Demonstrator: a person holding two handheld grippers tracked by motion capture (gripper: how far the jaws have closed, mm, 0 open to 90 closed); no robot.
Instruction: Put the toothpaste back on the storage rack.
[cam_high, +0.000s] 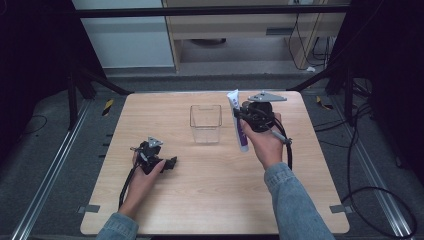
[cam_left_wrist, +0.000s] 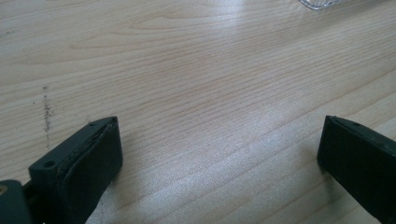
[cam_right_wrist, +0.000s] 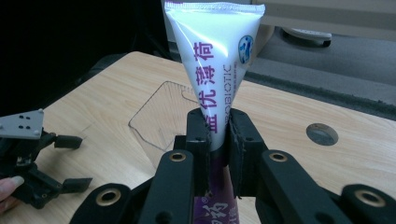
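Left gripper (cam_high: 172, 162) low on the near-left of the wooden table (cam_high: 210, 200), resting in the person's left hand (cam_high: 142, 175); in the left gripper view the jaws stand wide apart over bare wood, nothing between them, nothing touched. Centre of the table: a clear plastic container (cam_high: 205, 123), open top, upright and empty, well apart from the left gripper. Just right of it, the toothpaste tube (cam_high: 238, 122), white with a purple lower part, held above the table beside the container's right wall, crimped end up, cap end hanging down and a little toward the person. Right gripper (cam_high: 243, 114) in the right hand (cam_high: 265, 142) has the tube; in the right gripper view its jaws are pinched tight on the tube (cam_right_wrist: 215, 70) about midway along its length, pads flat against either face, container outline (cam_right_wrist: 159, 112) on the table beyond. Judged step: carrying the tube across to drop it into the container. To do it well: keep the pinch firm, since the tube is soft and slick and could slide through the pads; bring the cap end above the opening before lowering; clear the right rim rather than knocking the light container; release only once the lower end is inside the walls. Left gripper could steady the container if it shifts
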